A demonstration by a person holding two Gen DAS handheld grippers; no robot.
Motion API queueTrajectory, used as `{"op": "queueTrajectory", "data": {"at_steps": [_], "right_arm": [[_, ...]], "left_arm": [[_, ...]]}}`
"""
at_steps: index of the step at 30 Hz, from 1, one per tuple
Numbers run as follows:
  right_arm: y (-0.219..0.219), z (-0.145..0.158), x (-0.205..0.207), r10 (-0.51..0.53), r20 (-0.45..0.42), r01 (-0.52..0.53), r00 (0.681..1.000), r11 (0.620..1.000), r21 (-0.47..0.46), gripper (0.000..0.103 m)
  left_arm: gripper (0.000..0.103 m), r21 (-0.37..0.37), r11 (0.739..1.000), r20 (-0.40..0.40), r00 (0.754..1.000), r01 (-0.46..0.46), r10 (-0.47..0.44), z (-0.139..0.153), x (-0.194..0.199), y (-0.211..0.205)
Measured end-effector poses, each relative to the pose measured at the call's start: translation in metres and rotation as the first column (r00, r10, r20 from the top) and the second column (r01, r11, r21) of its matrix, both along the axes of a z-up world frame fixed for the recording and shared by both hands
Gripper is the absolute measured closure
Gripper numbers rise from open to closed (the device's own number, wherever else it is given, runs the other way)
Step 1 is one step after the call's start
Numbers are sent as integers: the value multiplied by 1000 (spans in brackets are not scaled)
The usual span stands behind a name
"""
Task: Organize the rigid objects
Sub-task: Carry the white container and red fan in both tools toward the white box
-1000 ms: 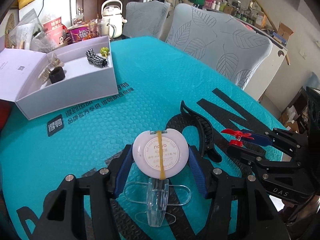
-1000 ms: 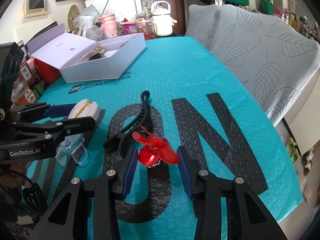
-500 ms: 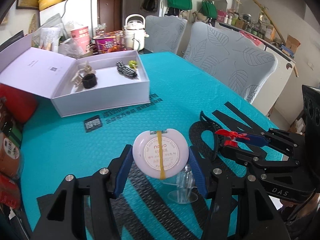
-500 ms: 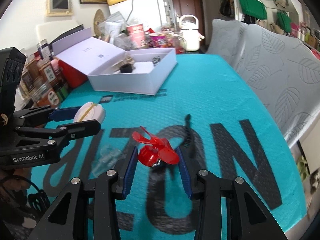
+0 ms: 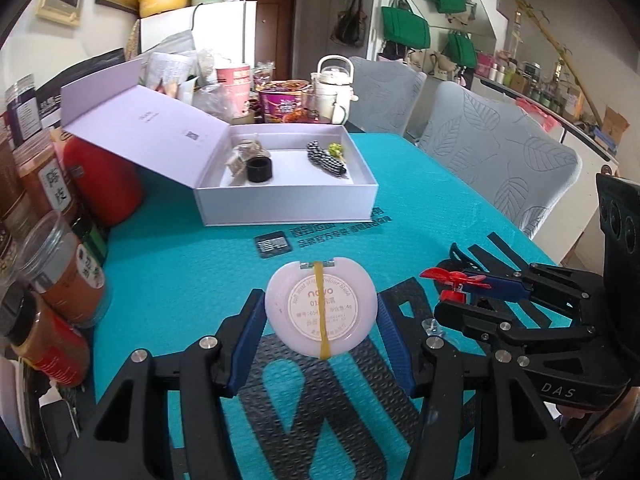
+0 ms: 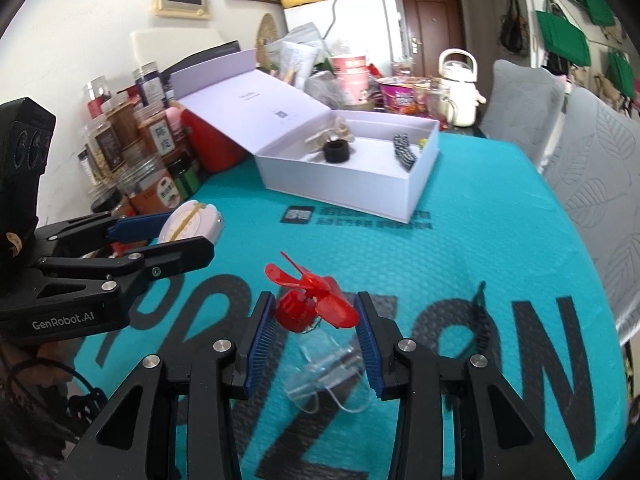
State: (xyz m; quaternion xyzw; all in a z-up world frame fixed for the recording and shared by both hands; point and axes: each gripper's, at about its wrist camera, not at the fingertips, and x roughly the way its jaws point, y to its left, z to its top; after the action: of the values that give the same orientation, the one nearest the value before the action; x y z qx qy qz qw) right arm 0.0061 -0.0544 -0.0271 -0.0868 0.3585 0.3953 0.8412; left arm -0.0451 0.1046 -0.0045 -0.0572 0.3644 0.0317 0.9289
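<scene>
My left gripper point(image 5: 320, 316) is shut on a round pale pink case point(image 5: 321, 312) with a yellow rubber band, held above the teal mat. My right gripper point(image 6: 314, 320) is shut on a small red fan point(image 6: 310, 300), also lifted. Each gripper shows in the other's view: the right one point(image 5: 472, 294) with the fan, the left one point(image 6: 188, 236) with the case. An open white box point(image 5: 288, 200) stands ahead; it holds a black ring point(image 5: 259, 170), a checkered clip point(image 5: 326, 158) and a small green item. A clear plastic clip point(image 6: 328, 376) and a black hair clip point(image 6: 480, 320) lie on the mat.
Jars and bottles point(image 5: 52, 280) crowd the table's left edge beside a red container point(image 5: 104, 184). Cups, a white kettle point(image 5: 334, 80) and food tubs stand behind the box. Two grey chairs point(image 5: 500, 168) line the right side. The box lid point(image 5: 144, 128) leans open to the left.
Both grippers have risen and tilted up with their objects held. The white box now sits closer to centre, and the clear clip and black hair clip have dropped below the grippers.
</scene>
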Motion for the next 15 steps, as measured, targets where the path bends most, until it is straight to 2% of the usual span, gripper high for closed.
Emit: {"op": "queueTrajectory", "data": {"at_steps": [8, 15], "right_arm": [[29, 3, -2, 73, -22, -73, 997, 997, 6, 63], [51, 10, 2, 109, -9, -109, 994, 994, -4, 63]], "left_arm": [[48, -9, 999, 20, 999, -36, 36, 5, -5, 25], [48, -4, 999, 34, 998, -53, 54, 12, 5, 42]]}}
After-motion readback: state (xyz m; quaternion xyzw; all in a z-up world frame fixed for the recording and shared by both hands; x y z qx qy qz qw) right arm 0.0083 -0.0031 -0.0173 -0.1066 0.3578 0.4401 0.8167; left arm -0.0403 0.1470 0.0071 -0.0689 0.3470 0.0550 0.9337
